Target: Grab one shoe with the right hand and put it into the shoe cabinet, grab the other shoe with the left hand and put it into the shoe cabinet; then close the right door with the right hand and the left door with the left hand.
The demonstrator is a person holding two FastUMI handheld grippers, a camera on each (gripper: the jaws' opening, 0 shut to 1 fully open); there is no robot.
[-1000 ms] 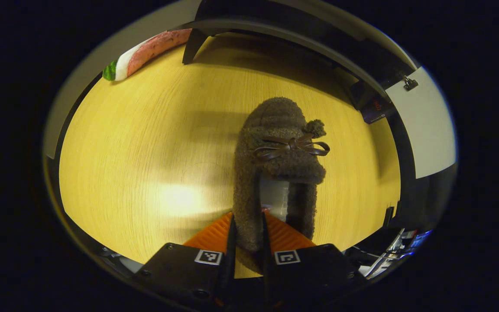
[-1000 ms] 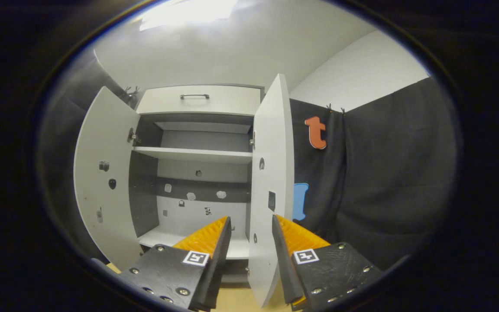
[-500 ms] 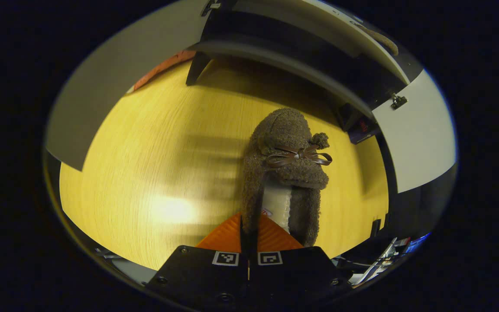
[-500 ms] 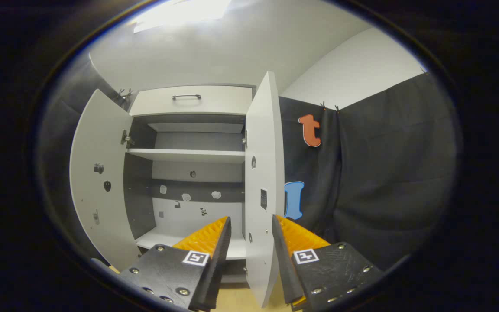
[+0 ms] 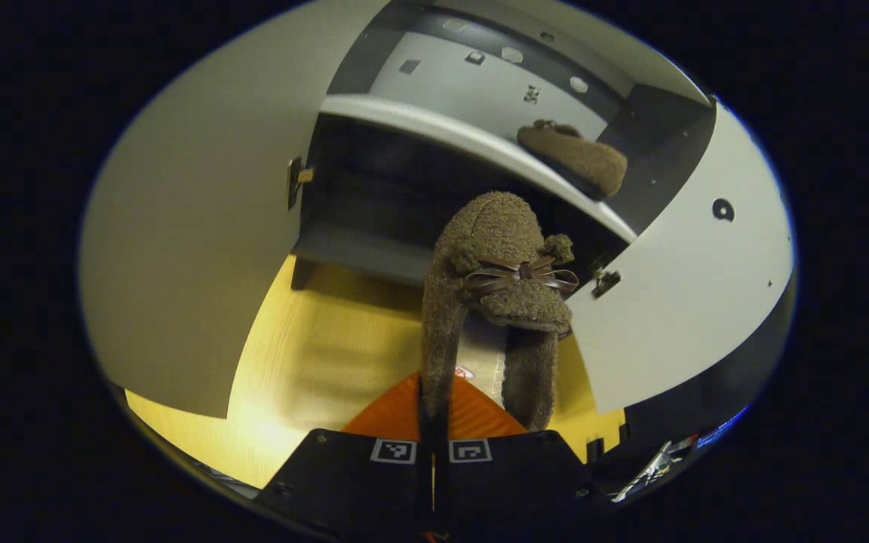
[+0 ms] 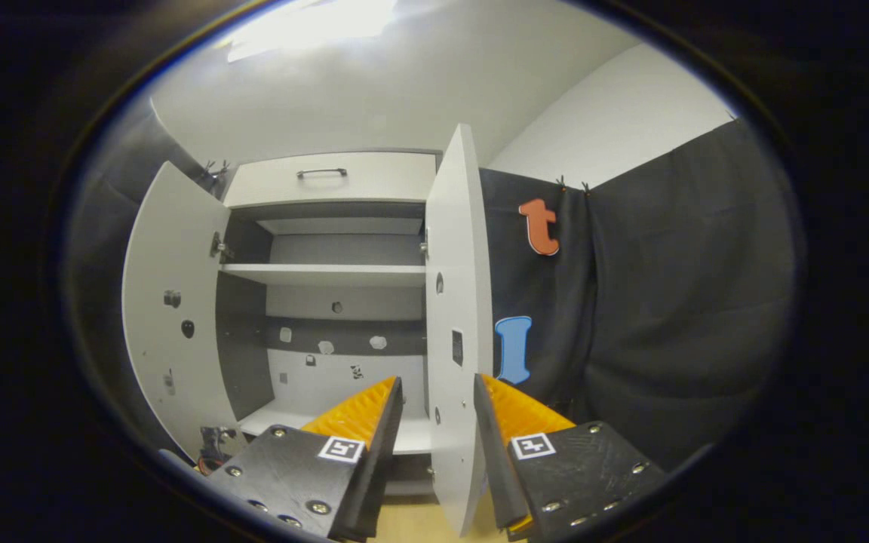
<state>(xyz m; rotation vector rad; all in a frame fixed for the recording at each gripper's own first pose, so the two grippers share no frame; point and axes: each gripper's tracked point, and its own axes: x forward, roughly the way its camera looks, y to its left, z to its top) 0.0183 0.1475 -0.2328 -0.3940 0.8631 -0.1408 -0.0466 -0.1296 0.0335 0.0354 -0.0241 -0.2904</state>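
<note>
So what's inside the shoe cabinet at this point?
In the left gripper view, one brown fuzzy slipper lies on the shoe cabinet's lower shelf. The left gripper holds the other slipper outside, hiding part of the compartment beneath.

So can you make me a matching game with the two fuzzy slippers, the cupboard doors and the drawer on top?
Things:
1. slipper with the bow
2. other slipper
3. cupboard doors
4. top drawer

States:
A. pushed shut
B. lying on a shelf inside the cupboard
C. swung open
D. pinched in the left gripper

Pairs: 1-D, 2-B, 3-C, 4-A
</note>
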